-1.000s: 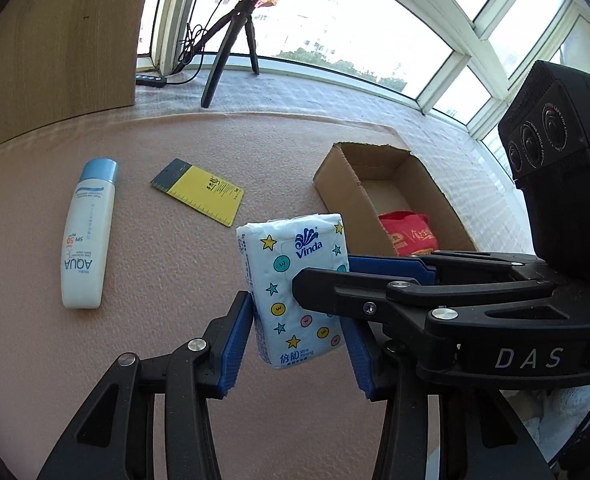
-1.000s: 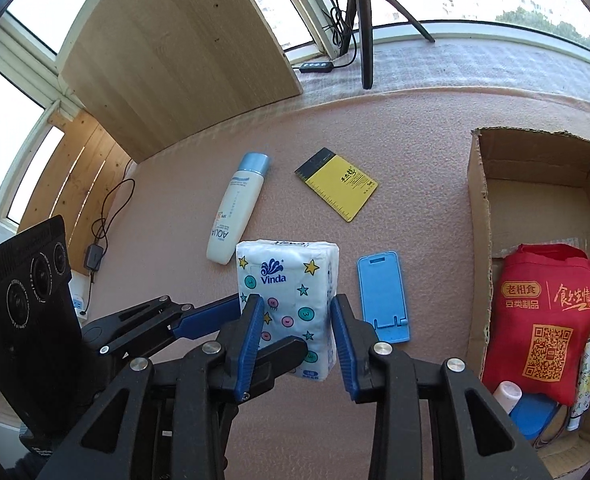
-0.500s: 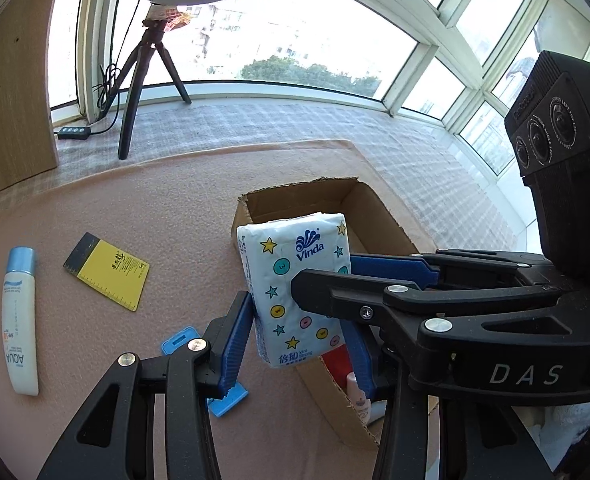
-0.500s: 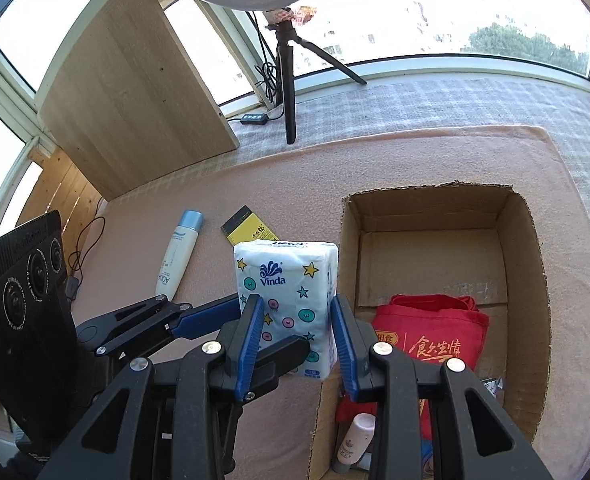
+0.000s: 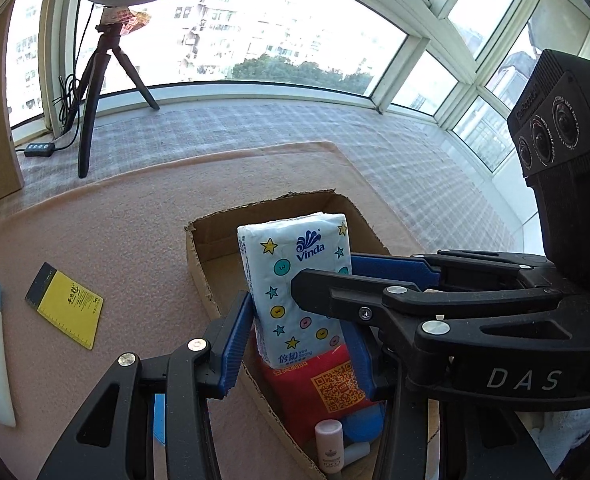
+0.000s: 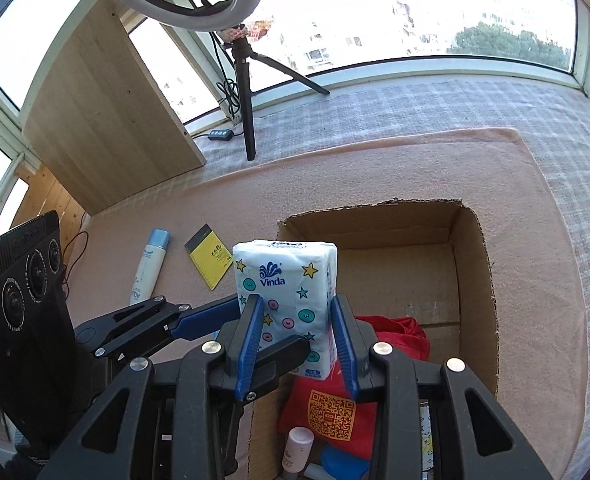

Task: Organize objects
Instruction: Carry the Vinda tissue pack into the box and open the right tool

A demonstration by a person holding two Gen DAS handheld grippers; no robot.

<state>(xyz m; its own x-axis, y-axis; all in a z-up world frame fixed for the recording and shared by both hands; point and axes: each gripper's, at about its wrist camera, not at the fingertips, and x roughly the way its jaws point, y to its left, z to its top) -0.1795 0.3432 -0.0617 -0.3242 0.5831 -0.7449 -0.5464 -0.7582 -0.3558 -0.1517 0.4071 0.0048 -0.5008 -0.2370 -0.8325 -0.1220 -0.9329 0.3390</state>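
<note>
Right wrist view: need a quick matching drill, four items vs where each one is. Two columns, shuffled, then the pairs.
Items:
1. tissue pack
2. red bag
3. yellow notepad
4. tripod

Places:
A. on the checked cloth by the window
B. flat on the pink mat
C. inside the cardboard box
D. held between gripper fingers above the box

Pairs: 1-D, 2-C, 3-B, 4-A

One tissue pack [image 6: 287, 292], one cardboard box [image 6: 471, 280] — one red bag [image 6: 335, 404], one lotion tube [image 6: 149, 266], one yellow notepad [image 6: 211, 262].
</note>
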